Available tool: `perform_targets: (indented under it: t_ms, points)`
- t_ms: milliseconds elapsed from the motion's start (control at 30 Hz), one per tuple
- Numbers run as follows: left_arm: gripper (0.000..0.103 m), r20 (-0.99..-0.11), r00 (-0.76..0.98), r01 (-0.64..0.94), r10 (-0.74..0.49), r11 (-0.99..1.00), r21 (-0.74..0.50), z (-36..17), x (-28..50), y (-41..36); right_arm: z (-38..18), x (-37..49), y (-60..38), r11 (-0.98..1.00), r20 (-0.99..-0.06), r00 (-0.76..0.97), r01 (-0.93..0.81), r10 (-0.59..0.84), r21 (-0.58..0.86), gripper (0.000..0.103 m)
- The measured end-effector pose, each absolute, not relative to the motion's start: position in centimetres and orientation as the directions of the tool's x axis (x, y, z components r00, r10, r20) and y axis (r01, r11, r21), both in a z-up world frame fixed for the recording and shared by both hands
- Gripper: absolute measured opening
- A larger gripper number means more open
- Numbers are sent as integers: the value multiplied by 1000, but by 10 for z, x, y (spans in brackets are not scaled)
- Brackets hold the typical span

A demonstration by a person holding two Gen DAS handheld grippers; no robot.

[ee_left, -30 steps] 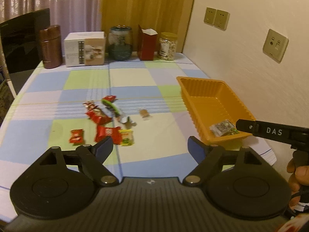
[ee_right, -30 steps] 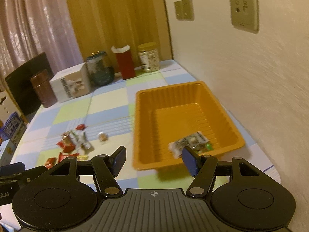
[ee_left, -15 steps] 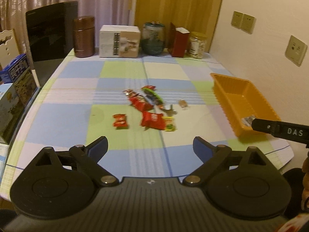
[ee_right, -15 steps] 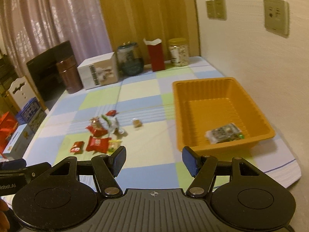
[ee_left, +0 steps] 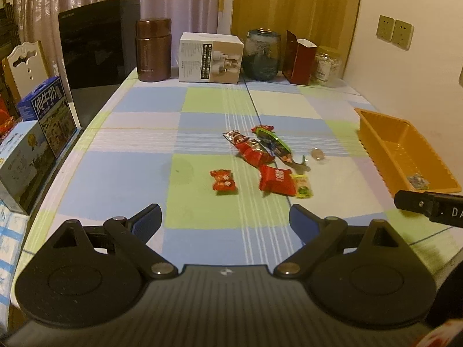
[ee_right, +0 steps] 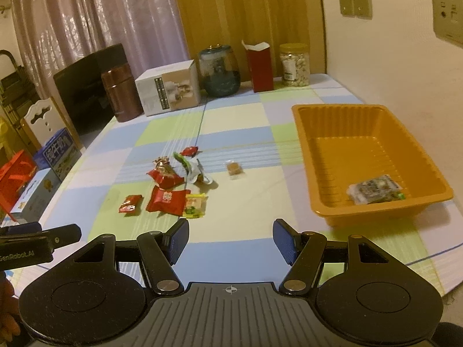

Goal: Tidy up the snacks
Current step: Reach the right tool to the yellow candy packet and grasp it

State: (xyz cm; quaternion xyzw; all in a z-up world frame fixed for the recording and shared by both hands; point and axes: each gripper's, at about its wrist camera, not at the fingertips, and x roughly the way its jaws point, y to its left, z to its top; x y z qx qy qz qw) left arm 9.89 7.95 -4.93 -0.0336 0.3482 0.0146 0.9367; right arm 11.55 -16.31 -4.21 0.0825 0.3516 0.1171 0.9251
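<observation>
Several wrapped snacks lie in a loose pile mid-table: a big red packet (ee_left: 276,180) (ee_right: 167,200), a small red packet (ee_left: 223,181) (ee_right: 130,203), a yellow-green packet (ee_left: 301,185) (ee_right: 195,205), a green wrapper (ee_left: 273,142) and a small brown sweet (ee_right: 234,169). An orange tray (ee_right: 318,156) (ee_left: 373,133) at the right holds one silvery packet (ee_right: 374,189). My left gripper (ee_left: 225,219) is open and empty above the near table edge. My right gripper (ee_right: 230,240) is open and empty, short of the tray and the pile.
Along the far edge stand a brown canister (ee_left: 153,49), a white box (ee_left: 209,57), a glass jar (ee_left: 262,55), a red carton (ee_left: 299,57) and a jar of nuts (ee_left: 327,63). Boxes (ee_left: 34,133) and a chair stand left of the table. A wall runs along the right.
Both grippers have pulled back toward the near edge and risen, so more of the table shows. The right gripper has moved away from the tray. Both stay open.
</observation>
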Motion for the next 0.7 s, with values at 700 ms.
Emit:
perform_targets:
  t_ms: [700]
  points:
    - [87,-690,723,-2,9,1000,12,-100,190,98,-101,197,-101,947,-648,691,-231,320,222,52]
